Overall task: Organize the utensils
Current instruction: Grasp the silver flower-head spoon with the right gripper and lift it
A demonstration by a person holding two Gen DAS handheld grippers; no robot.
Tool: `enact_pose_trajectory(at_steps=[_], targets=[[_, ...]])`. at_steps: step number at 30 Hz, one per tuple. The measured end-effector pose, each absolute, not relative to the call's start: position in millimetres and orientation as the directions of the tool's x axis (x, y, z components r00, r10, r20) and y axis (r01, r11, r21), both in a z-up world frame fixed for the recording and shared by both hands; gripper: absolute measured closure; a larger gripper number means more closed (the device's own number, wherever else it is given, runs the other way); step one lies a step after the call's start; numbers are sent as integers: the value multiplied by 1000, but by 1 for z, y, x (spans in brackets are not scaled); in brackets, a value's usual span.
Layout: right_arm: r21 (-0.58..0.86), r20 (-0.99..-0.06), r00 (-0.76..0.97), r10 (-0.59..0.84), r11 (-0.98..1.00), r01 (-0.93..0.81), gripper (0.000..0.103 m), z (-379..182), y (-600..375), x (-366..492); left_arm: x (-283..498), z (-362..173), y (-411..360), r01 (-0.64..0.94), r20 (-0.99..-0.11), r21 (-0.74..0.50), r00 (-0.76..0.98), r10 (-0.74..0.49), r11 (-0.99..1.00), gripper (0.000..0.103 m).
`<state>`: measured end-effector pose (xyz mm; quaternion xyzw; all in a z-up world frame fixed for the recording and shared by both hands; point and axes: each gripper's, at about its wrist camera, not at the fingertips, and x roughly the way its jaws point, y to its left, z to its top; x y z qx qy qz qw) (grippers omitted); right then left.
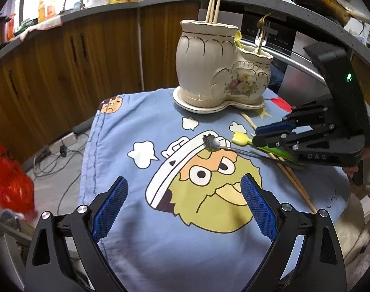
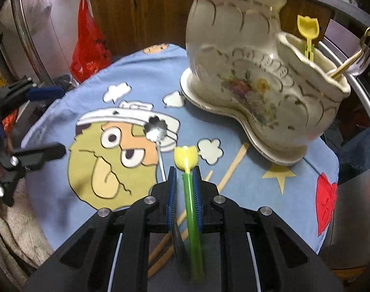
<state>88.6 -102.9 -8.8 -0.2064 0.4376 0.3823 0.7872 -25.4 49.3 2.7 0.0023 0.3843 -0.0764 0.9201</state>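
Right gripper (image 2: 185, 172) pinches tulip spoon (image 2: 186, 157) (green handle).

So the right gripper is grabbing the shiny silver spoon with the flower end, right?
Not quite. The right gripper is shut on the tulip spoon, yellow head and green handle, as the right wrist view shows. The silver flower spoon lies untouched on the blue cloth beside it.

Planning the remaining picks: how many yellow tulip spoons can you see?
2: one tulip spoon clamped in the right gripper over the cloth, another standing in the holder's small compartment. More may hide inside.
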Motion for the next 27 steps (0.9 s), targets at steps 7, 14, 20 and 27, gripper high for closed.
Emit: enact_pose_trajectory(at_steps=[7,14,20,27], targets=[[8,-873,275,403,575,-818,90,-17,-84,84,-24,2,52,137,-710,-80,687,-153,987,10],[-8,-881,274,386,567,-824,100,-29,-69,88,-24,2,54,133,-716,-86,681,-154,987,10],[28,-813,339,473,614,-789,100,-2,-103,81,-19,1,42,146,-733,-82,662,-159,986,10],[58,-752,423,506,689,-722,100,20,-162,72,-11,-9,0,182,-778,-109,596,-198,977,10]])
